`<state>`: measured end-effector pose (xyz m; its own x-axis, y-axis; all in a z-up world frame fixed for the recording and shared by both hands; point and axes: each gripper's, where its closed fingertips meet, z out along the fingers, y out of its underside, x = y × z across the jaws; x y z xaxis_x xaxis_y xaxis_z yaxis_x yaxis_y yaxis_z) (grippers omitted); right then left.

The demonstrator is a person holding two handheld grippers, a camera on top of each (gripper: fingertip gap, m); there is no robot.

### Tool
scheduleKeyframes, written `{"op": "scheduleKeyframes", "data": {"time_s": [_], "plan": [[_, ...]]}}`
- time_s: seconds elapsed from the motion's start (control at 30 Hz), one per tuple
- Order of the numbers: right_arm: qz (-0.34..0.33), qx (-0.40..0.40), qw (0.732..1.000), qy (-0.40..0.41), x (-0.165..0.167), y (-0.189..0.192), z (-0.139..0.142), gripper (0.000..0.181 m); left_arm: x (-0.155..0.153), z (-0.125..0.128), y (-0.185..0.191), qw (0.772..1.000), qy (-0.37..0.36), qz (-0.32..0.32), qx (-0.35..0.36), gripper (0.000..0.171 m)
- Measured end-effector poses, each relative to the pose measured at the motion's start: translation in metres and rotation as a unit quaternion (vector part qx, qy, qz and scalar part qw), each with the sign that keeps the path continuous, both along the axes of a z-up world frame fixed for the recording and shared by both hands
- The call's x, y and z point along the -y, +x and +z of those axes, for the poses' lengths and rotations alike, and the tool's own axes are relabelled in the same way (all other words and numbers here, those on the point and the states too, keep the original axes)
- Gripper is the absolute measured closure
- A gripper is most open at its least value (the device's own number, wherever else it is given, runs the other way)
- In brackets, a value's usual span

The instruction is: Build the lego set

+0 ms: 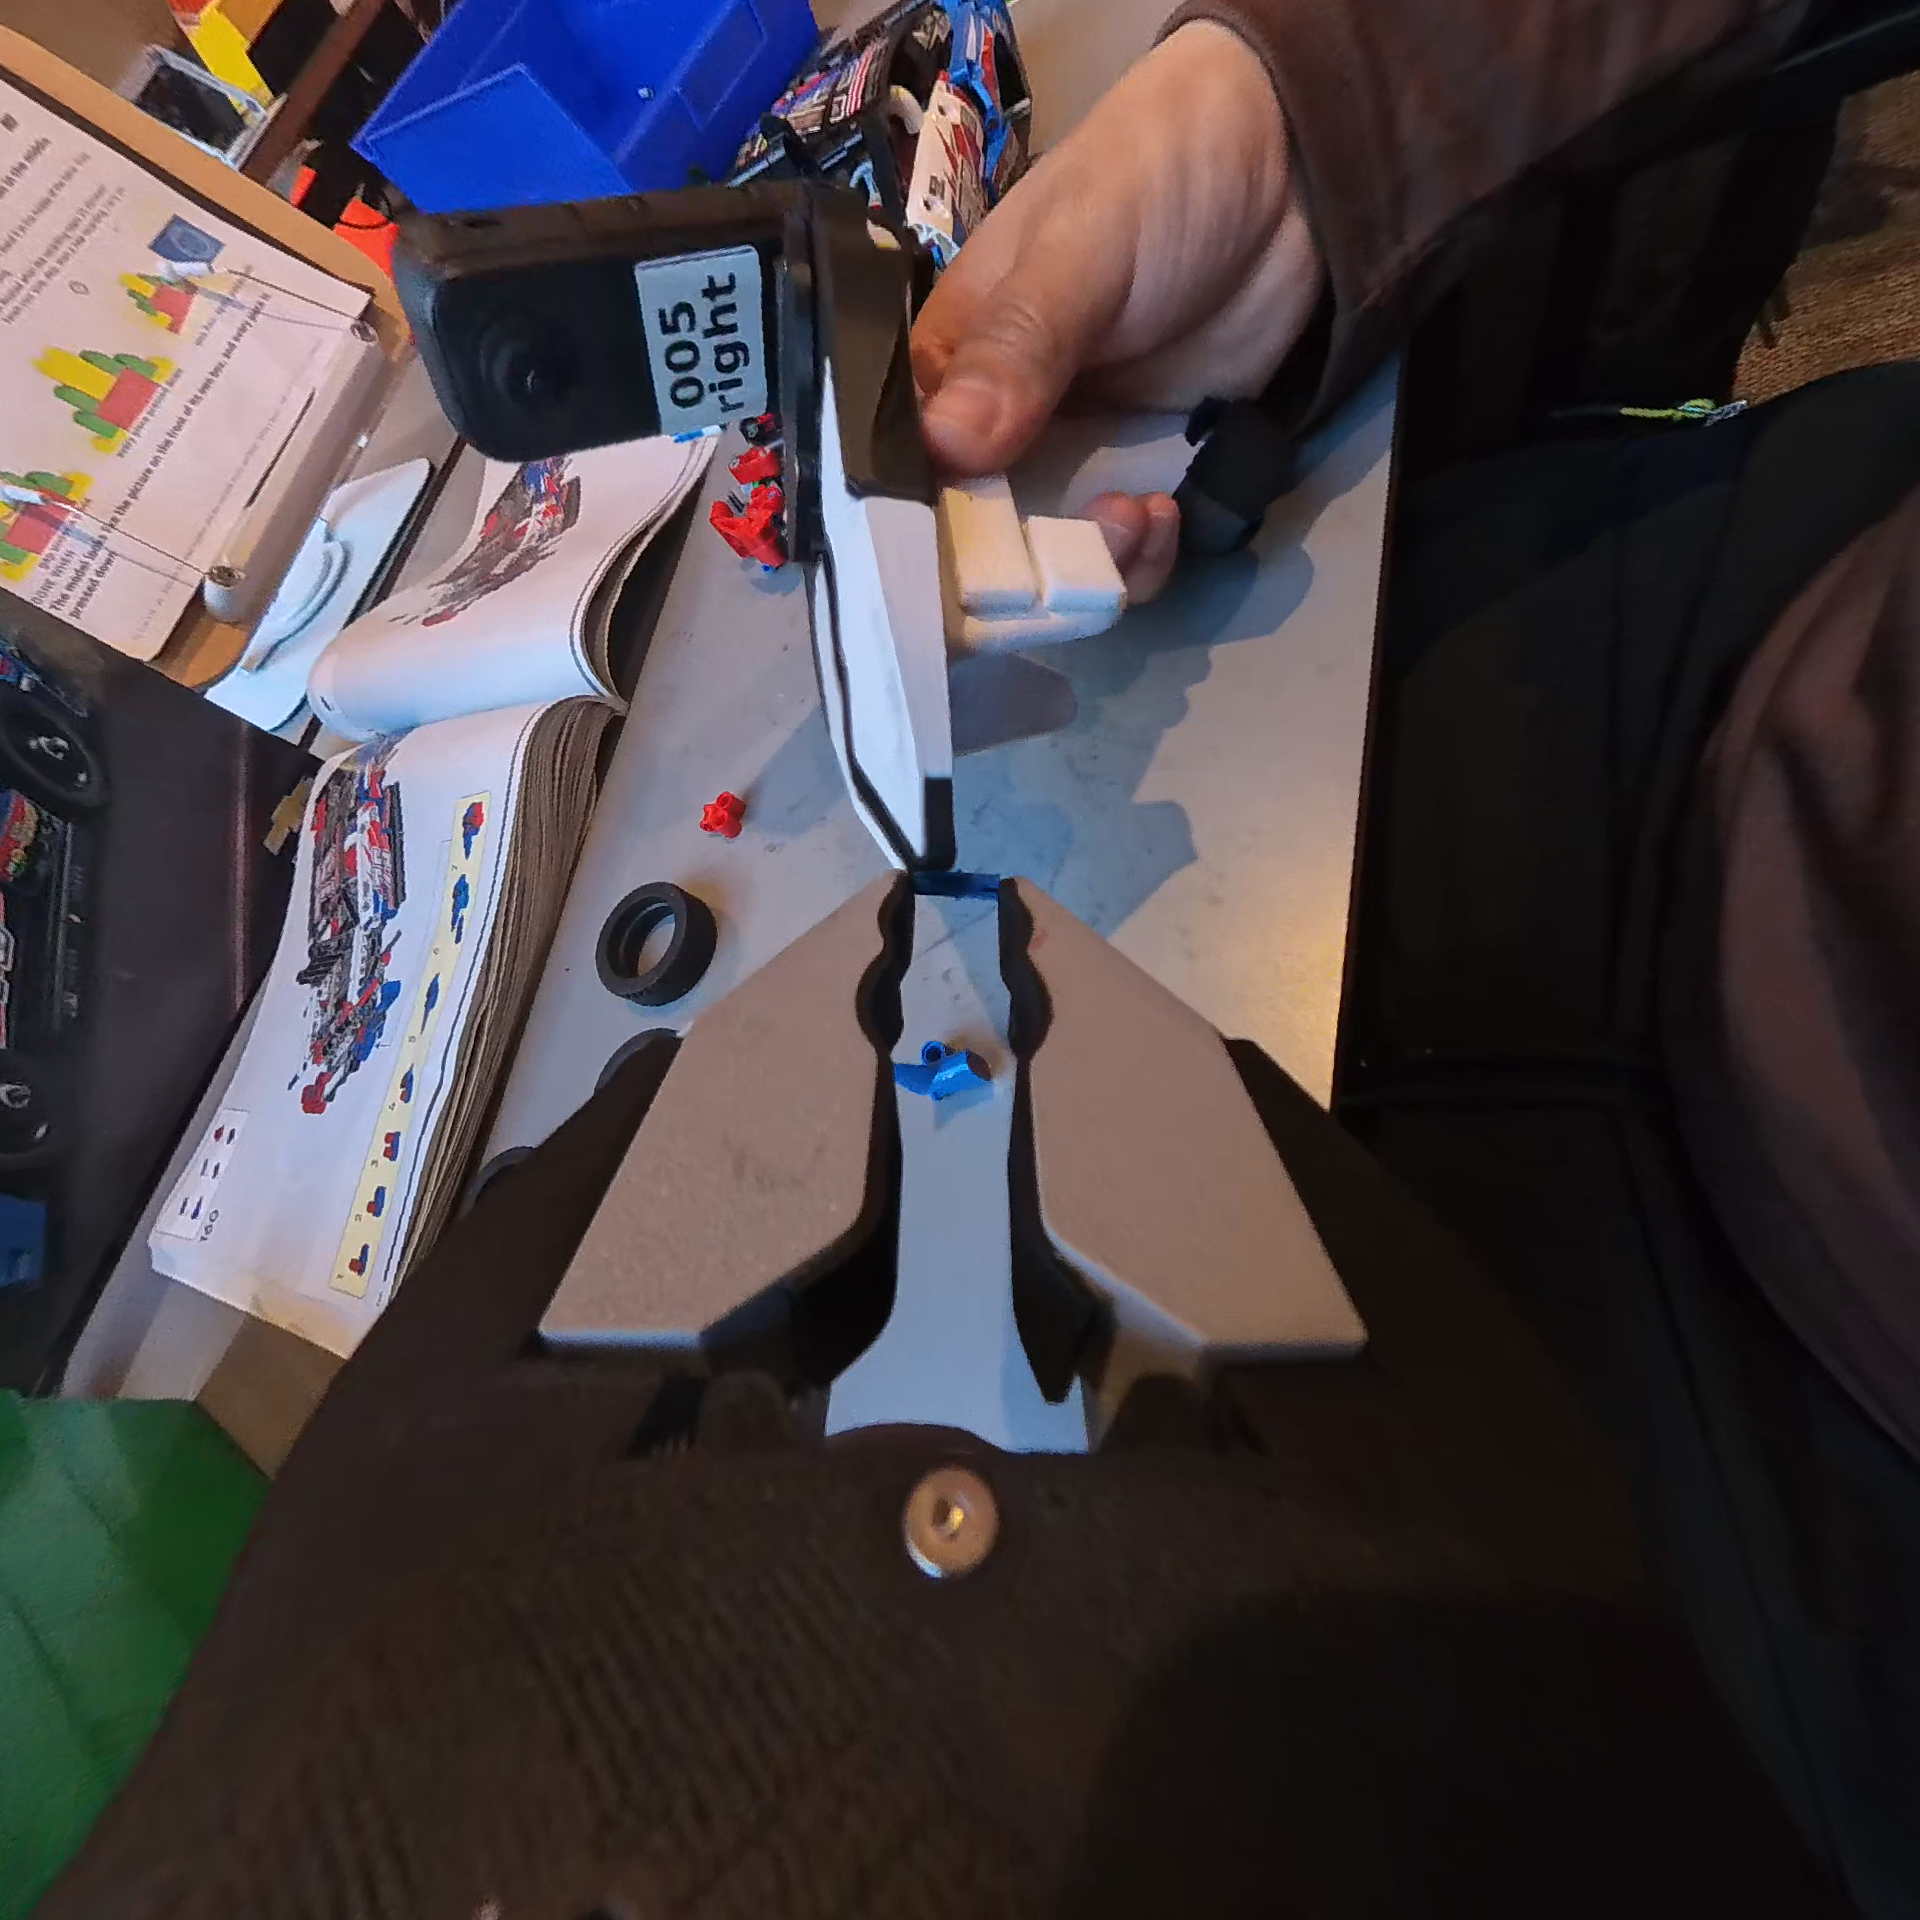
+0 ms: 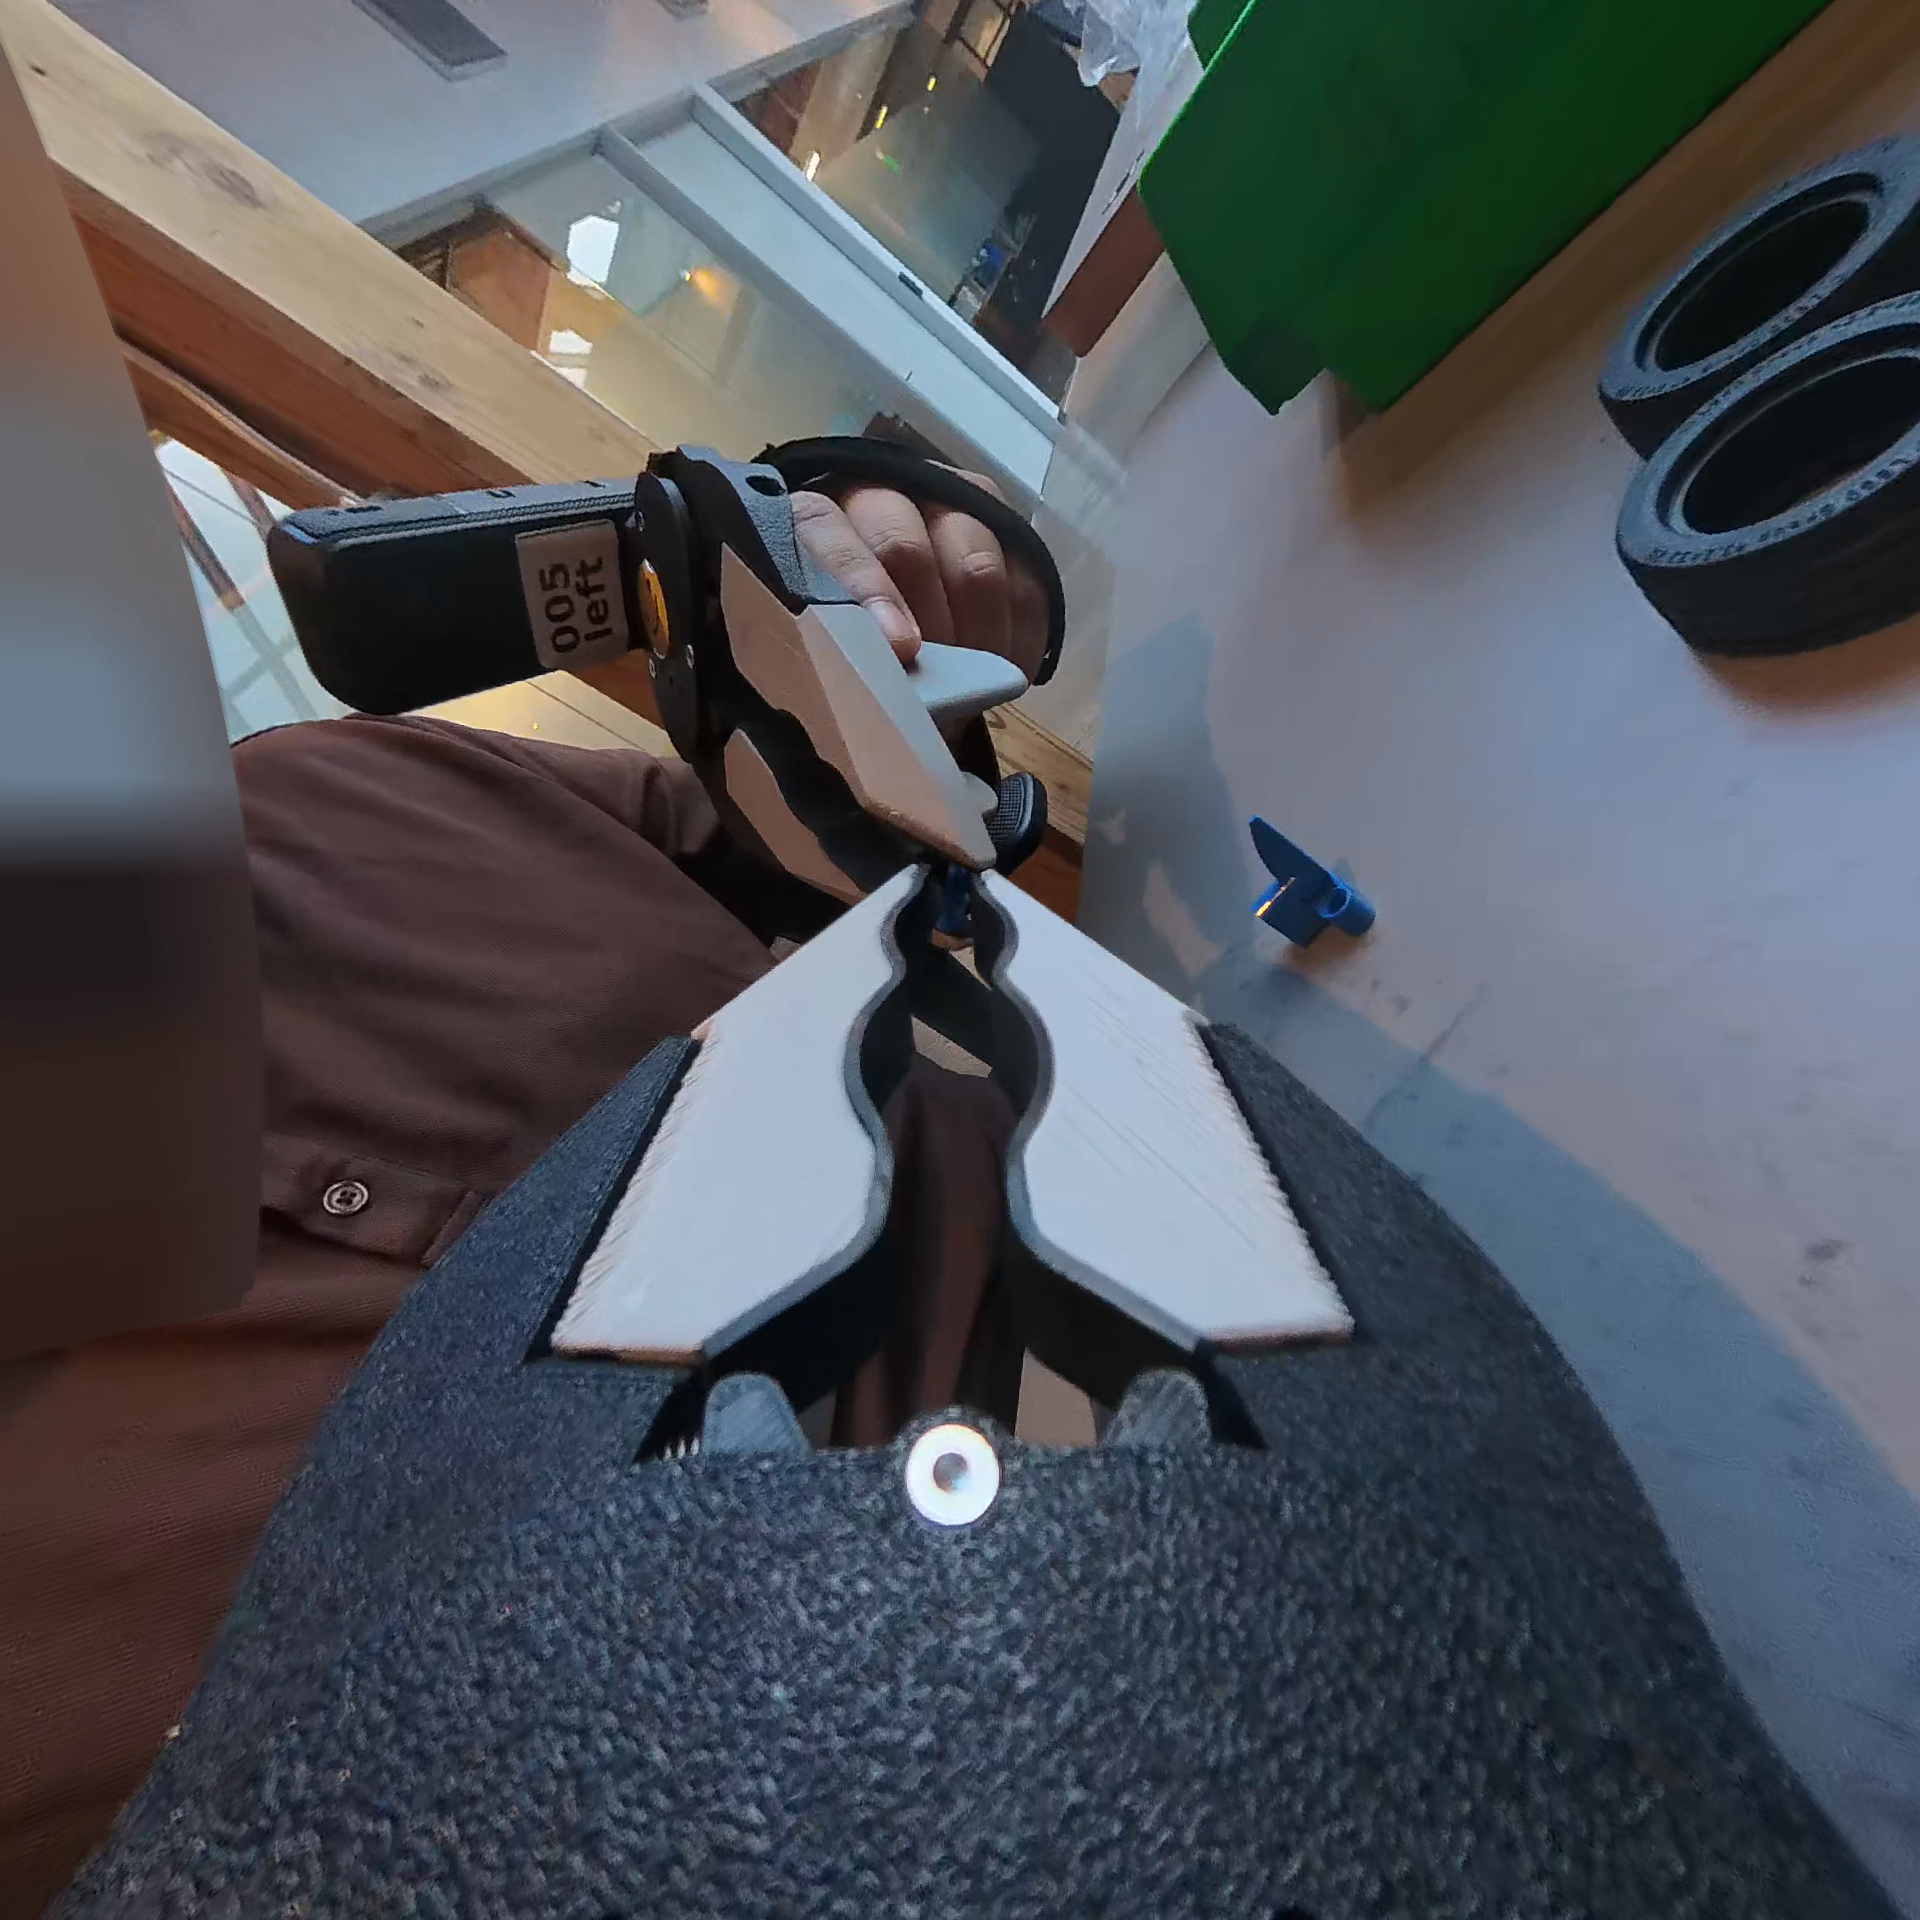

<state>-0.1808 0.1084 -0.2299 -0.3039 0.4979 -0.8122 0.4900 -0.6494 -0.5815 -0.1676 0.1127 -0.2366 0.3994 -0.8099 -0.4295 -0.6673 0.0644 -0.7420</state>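
Note:
My left gripper (image 1: 956,888) is shut on a small blue lego piece (image 1: 956,883) held at its fingertips above the table. My right gripper (image 1: 932,847) comes down from above and its tips meet that piece. In the right wrist view, my right gripper (image 2: 951,899) is shut on a small blue pin-like piece (image 2: 951,906), tip to tip with the left gripper (image 2: 961,854). I cannot tell whether the blue pieces are joined. Another blue piece (image 1: 940,1070) lies on the grey table below; it also shows in the right wrist view (image 2: 1309,896).
An open instruction book (image 1: 395,1039) lies at the left. A black tyre (image 1: 655,940) and a small red piece (image 1: 722,814) lie beside it. A red assembly (image 1: 753,509) and a blue-white lego car (image 1: 935,114) sit farther back. Two tyres (image 2: 1766,436) lie near a green object (image 2: 1455,156). Both grippers' tips are close together, under 4 cm apart. The green object (image 2: 1455,156) is about 25 centimetres from both grippers' fingertips.

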Motion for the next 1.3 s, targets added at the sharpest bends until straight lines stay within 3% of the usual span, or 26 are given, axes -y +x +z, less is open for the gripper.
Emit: {"op": "scheduleKeyframes", "data": {"time_s": [0.27, 0.4, 0.5, 0.73, 0.87, 1.0, 1.3], "plan": [[-0.011, 0.006, 1.000, 0.003, -0.001, -0.003, -0.005, 0.177, -0.003, -0.005, -0.002, 1.000, -0.011, 0.012, -0.006, 0.157], [-0.040, -0.024, 0.999, 0.008, -0.012, -0.003, 0.007, 0.177, -0.013, -0.005, -0.009, 0.998, -0.025, 0.054, 0.003, 0.147], [-0.062, -0.056, 0.995, 0.049, -0.017, -0.003, 0.018, 0.177, -0.021, -0.005, -0.012, 0.990, -0.083, 0.097, 0.056, 0.144], [-0.098, -0.131, 0.968, 0.189, -0.019, -0.002, 0.036, 0.177, -0.016, 0.008, -0.001, 0.961, -0.191, 0.074, 0.187, 0.150], [-0.097, -0.130, 0.964, 0.209, -0.017, -0.003, 0.033, 0.177, -0.015, 0.016, 0.005, 0.958, -0.188, 0.069, 0.204, 0.153], [-0.102, -0.125, 0.962, 0.220, -0.019, -0.004, 0.029, 0.177, -0.018, 0.020, 0.002, 0.960, -0.167, 0.080, 0.208, 0.167], [-0.103, -0.104, 0.953, 0.265, -0.023, -0.003, 0.022, 0.177, -0.022, 0.016, -0.002, 0.964, -0.159, 0.095, 0.191, 0.169]]}}
